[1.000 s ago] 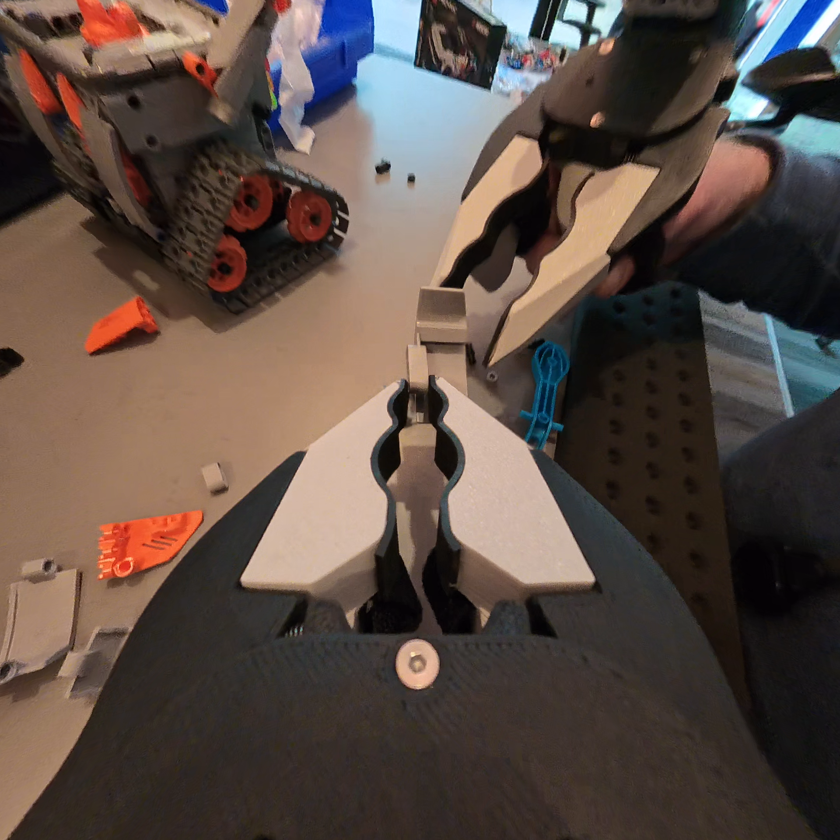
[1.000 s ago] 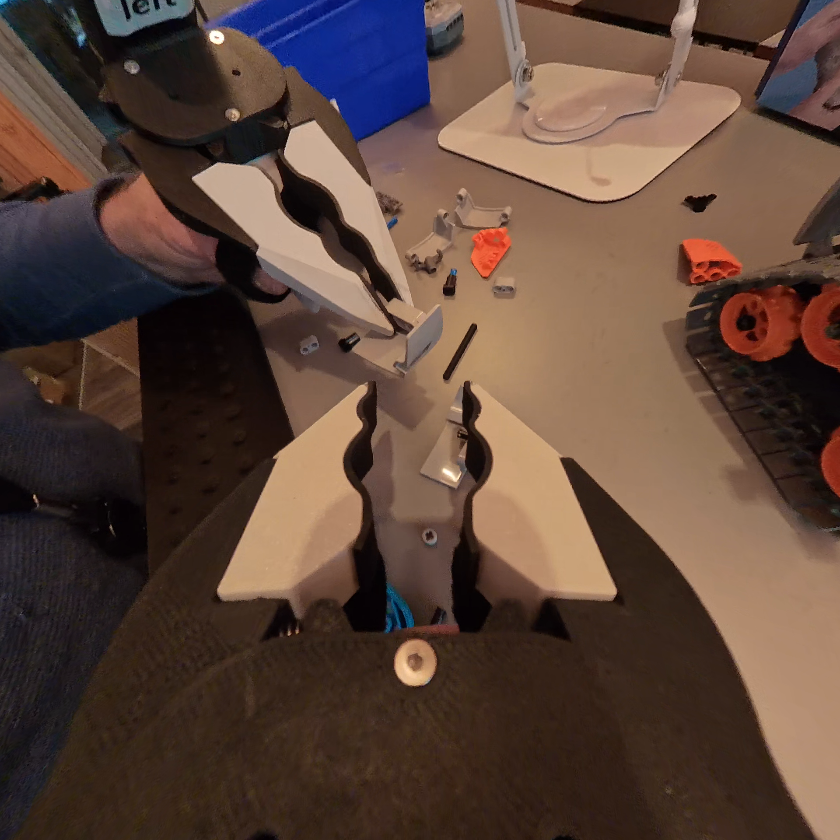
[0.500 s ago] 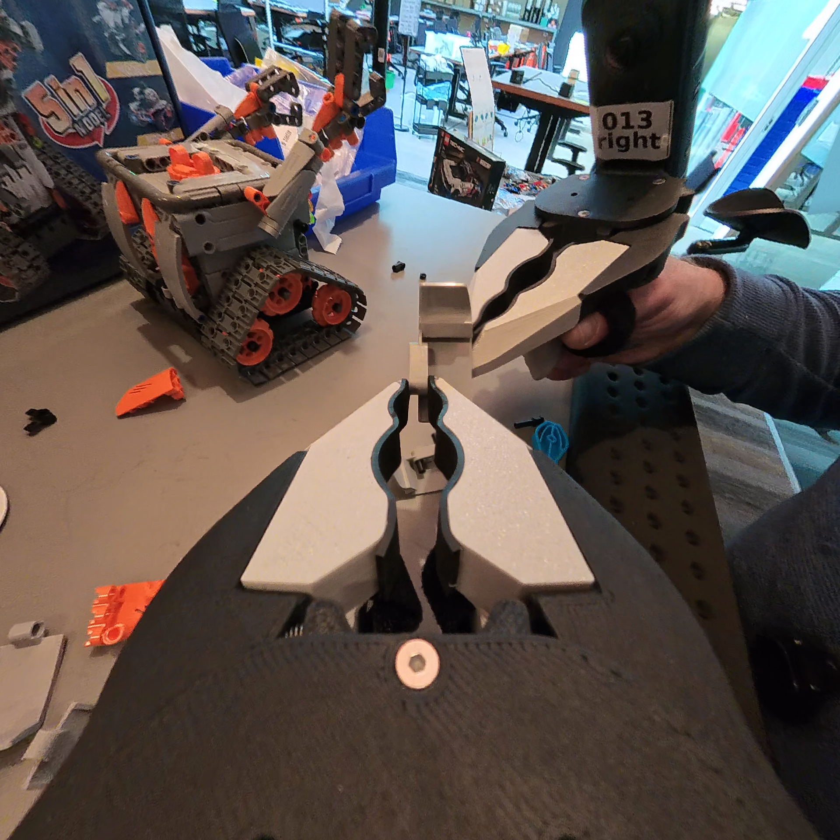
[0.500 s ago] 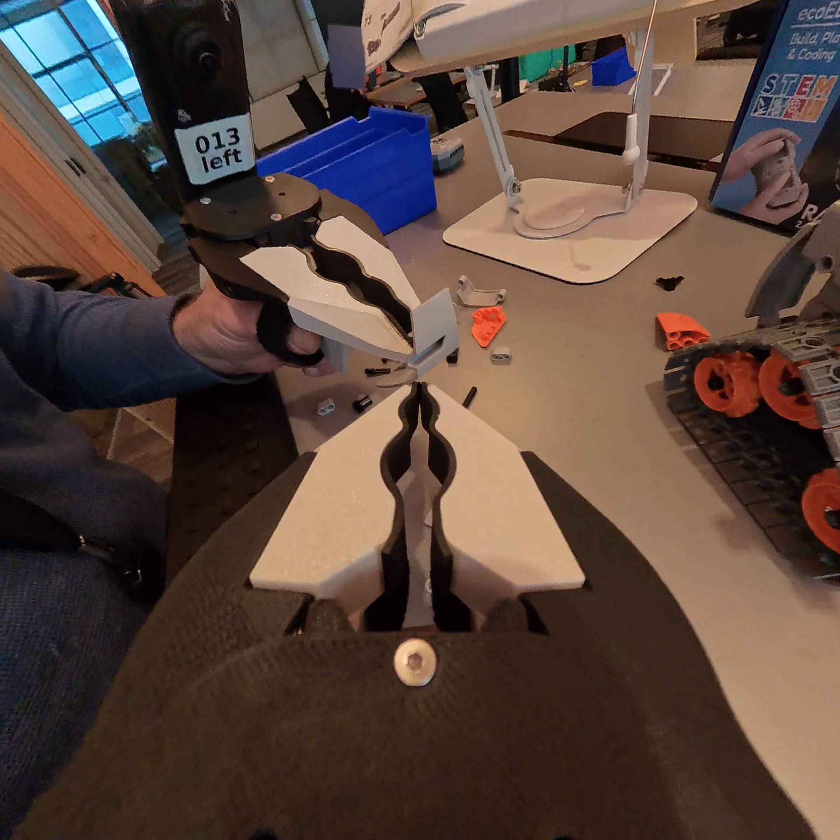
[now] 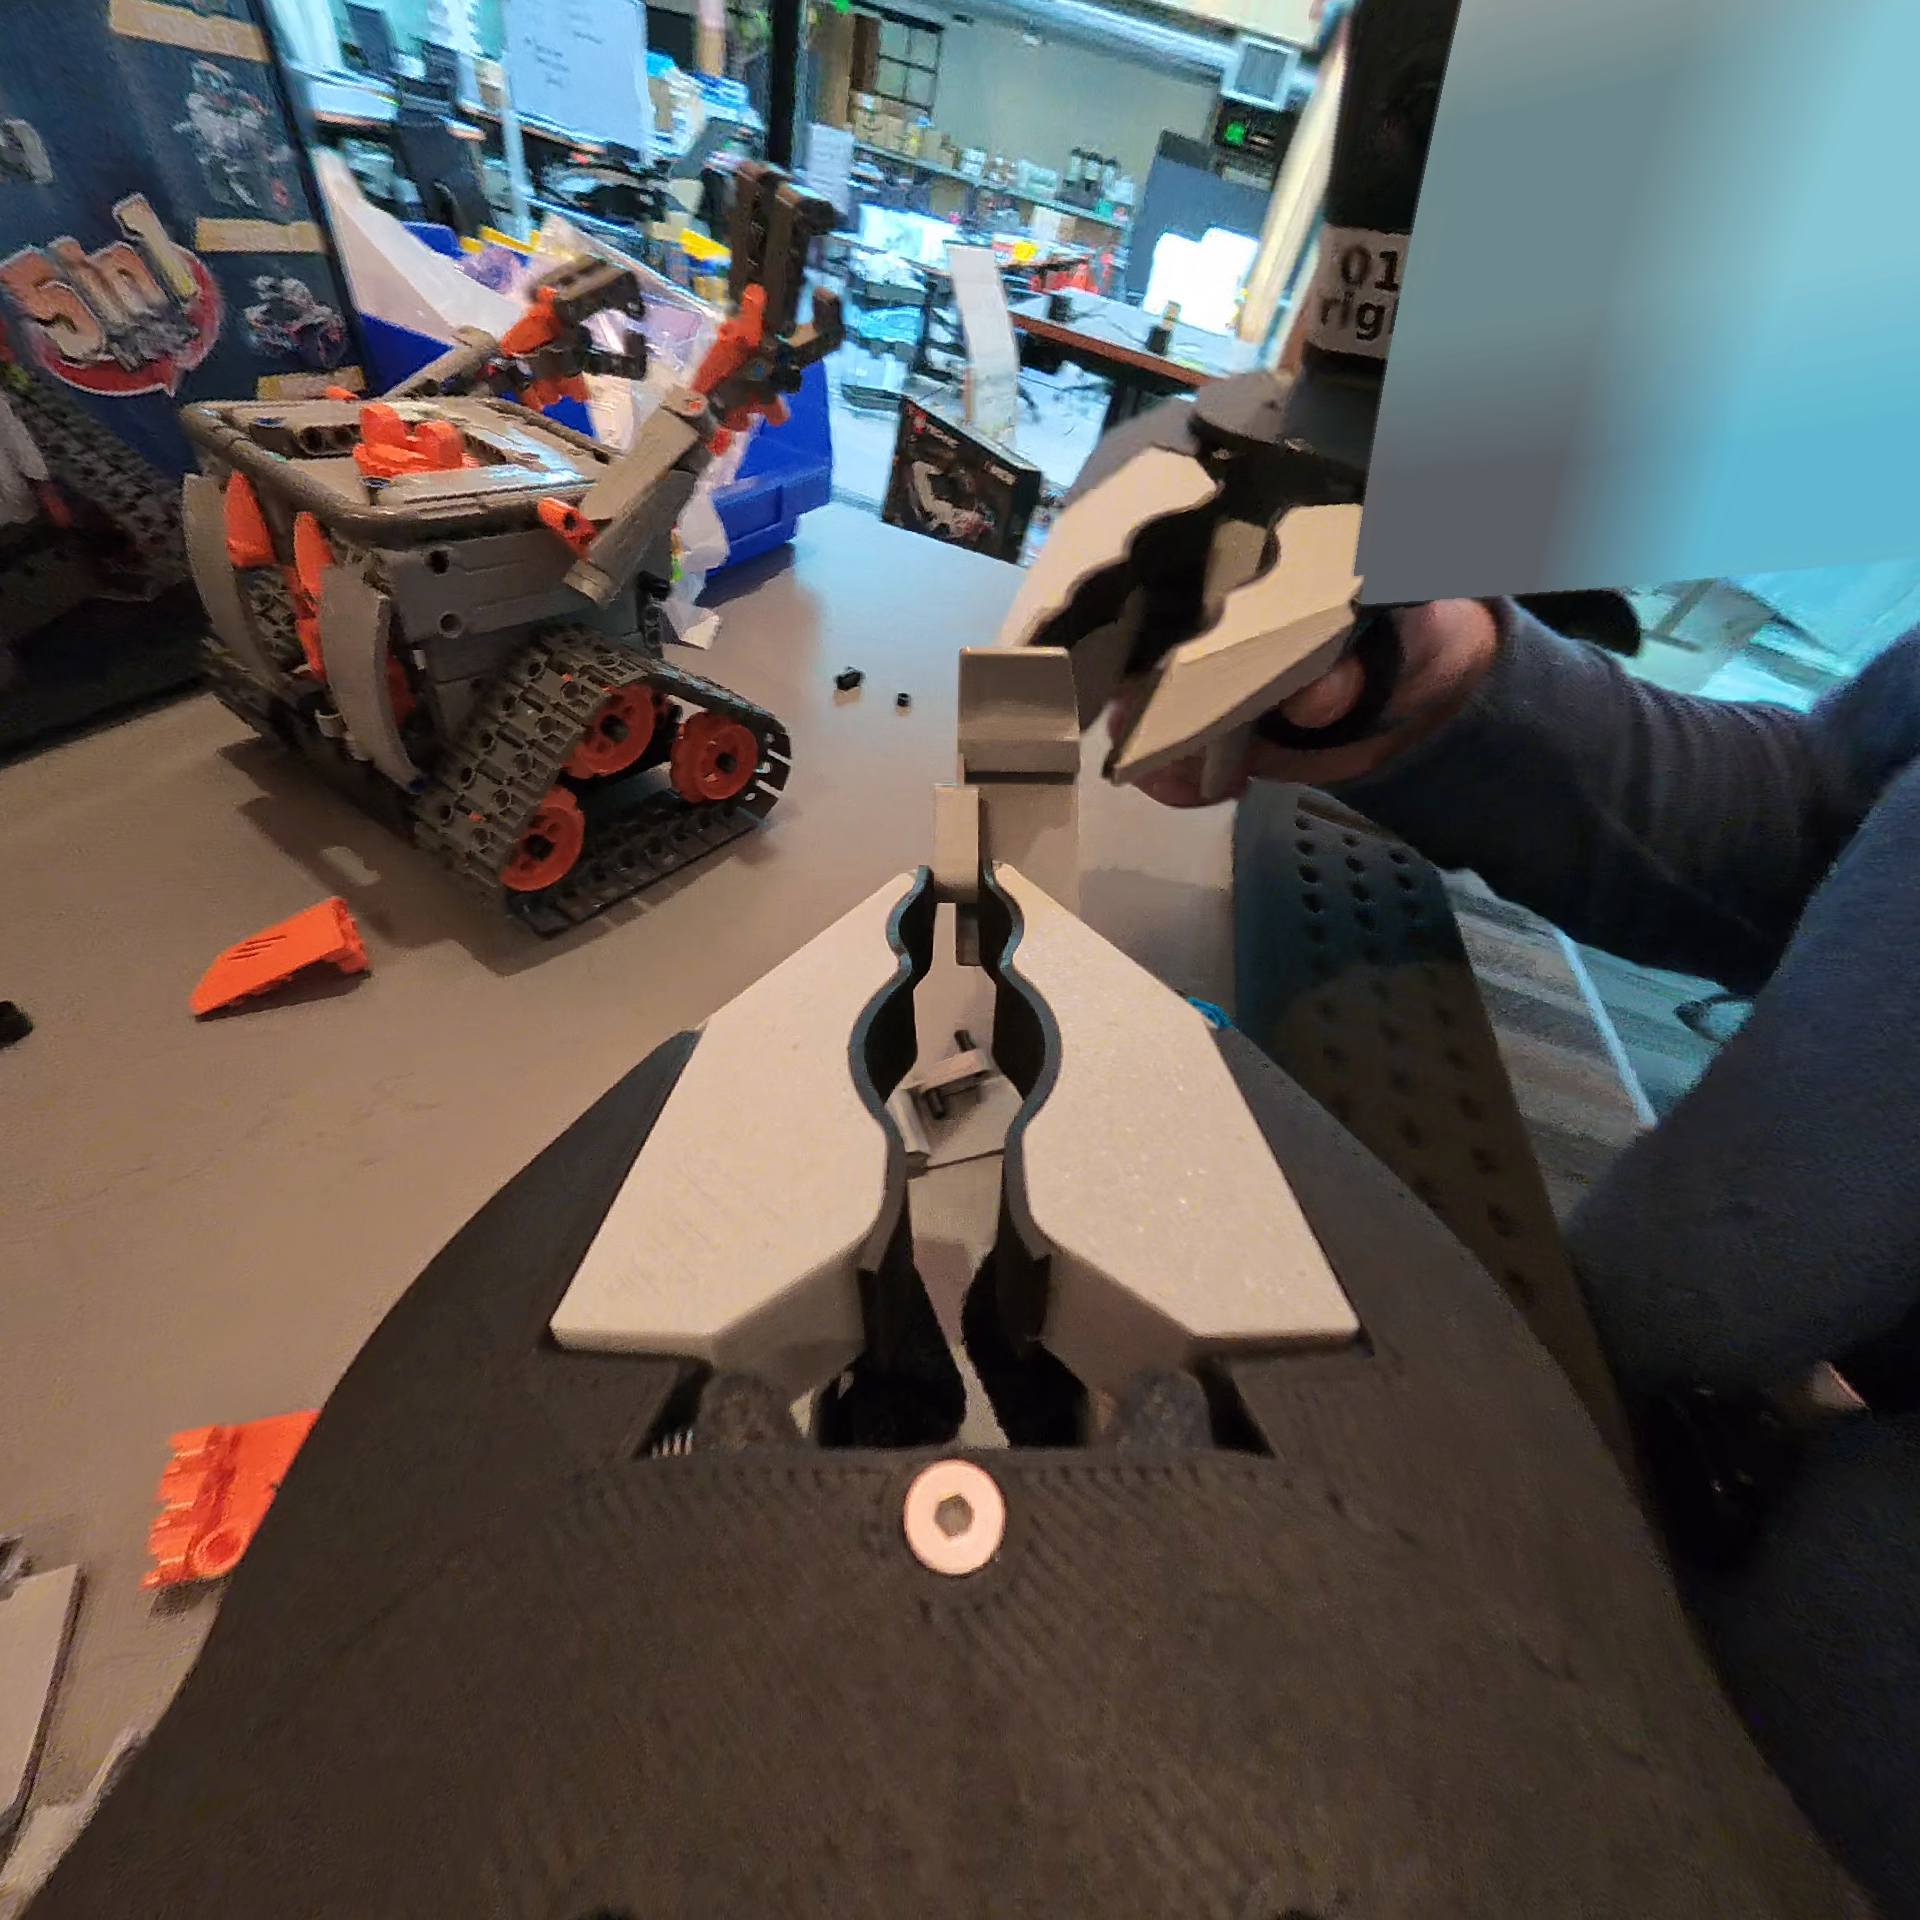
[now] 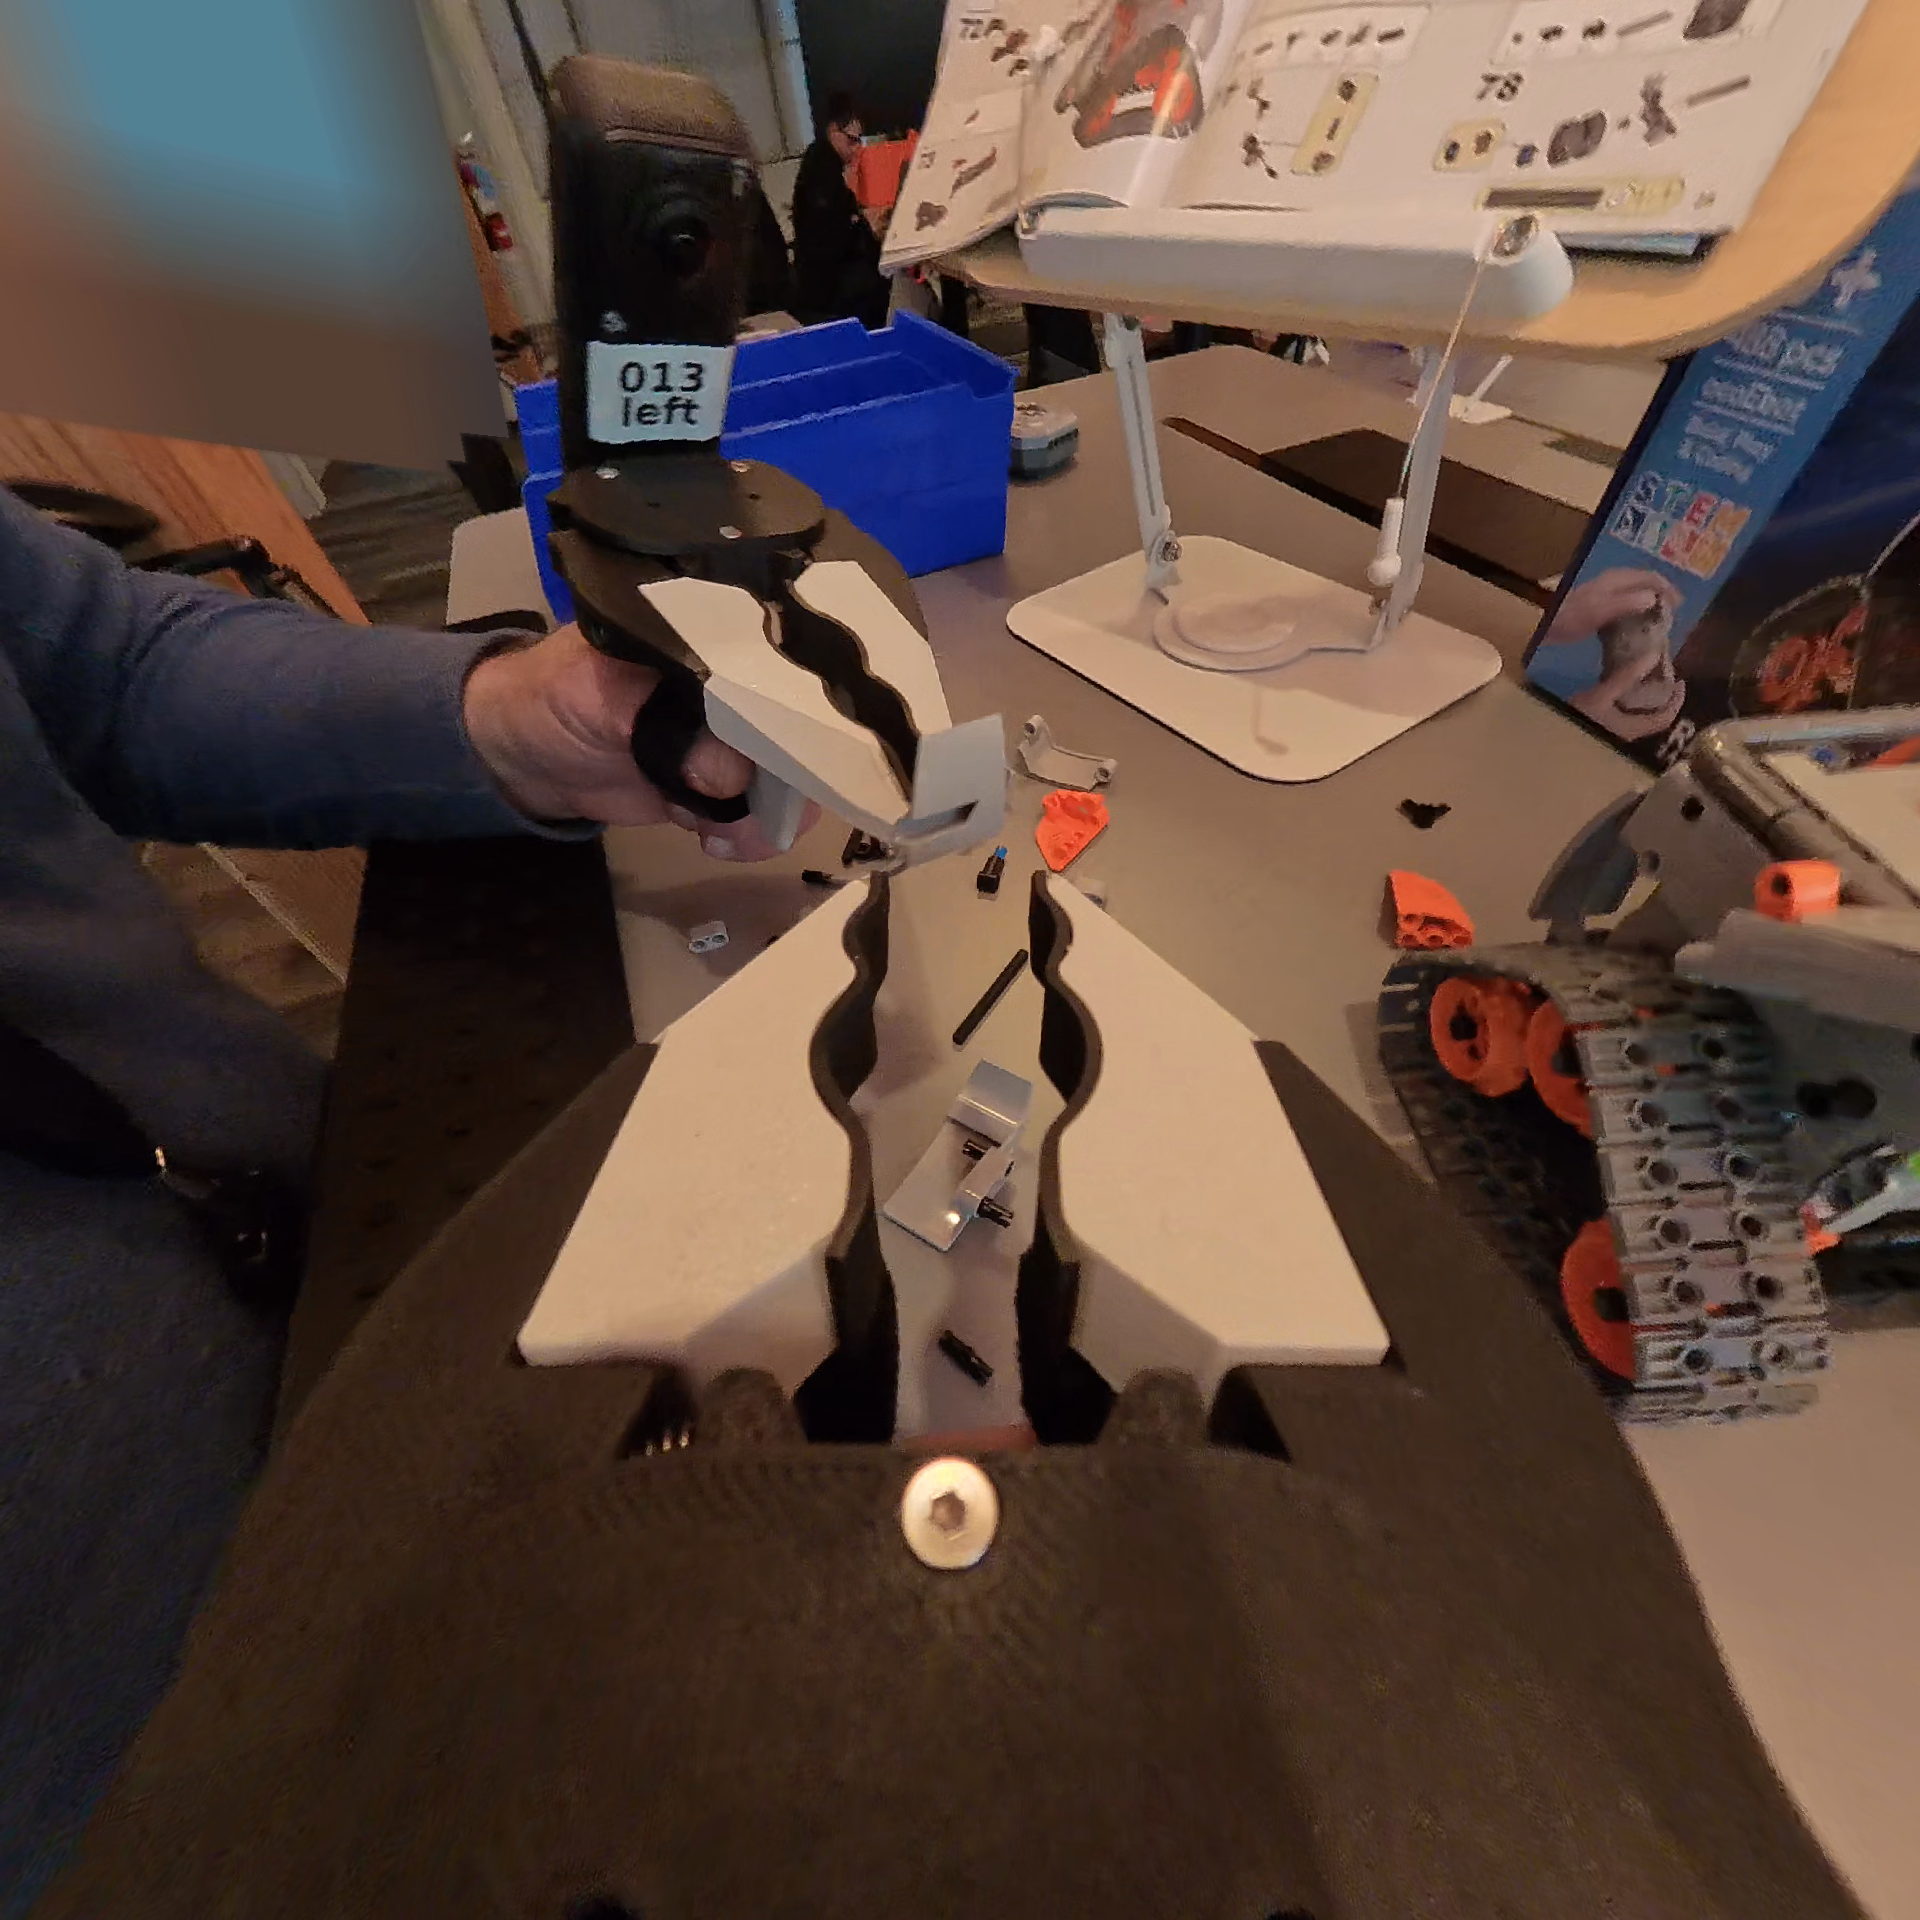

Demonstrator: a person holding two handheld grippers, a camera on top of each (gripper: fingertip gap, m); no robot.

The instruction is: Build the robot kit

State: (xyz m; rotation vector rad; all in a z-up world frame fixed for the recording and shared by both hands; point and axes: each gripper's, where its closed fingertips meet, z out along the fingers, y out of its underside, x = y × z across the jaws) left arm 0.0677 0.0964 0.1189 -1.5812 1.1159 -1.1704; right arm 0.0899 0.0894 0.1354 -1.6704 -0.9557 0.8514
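Observation:
My left gripper (image 5: 961, 883) is shut on a grey angled building panel (image 5: 1016, 717) and holds it upright in the air above the table. It also shows in the right wrist view (image 6: 902, 826), with the panel (image 6: 961, 774) sticking out of its tips. My right gripper (image 6: 961, 894) is open and empty, its tips just below and in front of the held panel. In the left wrist view the right gripper (image 5: 1086, 707) is beside the panel's top right edge. A second grey panel (image 6: 971, 1164) lies on the table under the right gripper.
A grey and orange tracked vehicle model (image 5: 468, 644) stands on the grey table (image 5: 208, 1143), also at right in the right wrist view (image 6: 1662, 1143). Loose orange parts (image 5: 281, 956), a black axle (image 6: 990, 997), a blue bin (image 6: 862, 436) and a white book stand (image 6: 1247, 644) are around. About 11 centimetres separates my left fingertips from the black axle (image 6: 990, 997).
My right gripper was open, shut beside the held panel's top, and has now opened again. Both grippers have risen from the table. The left keeps hold of the panel.

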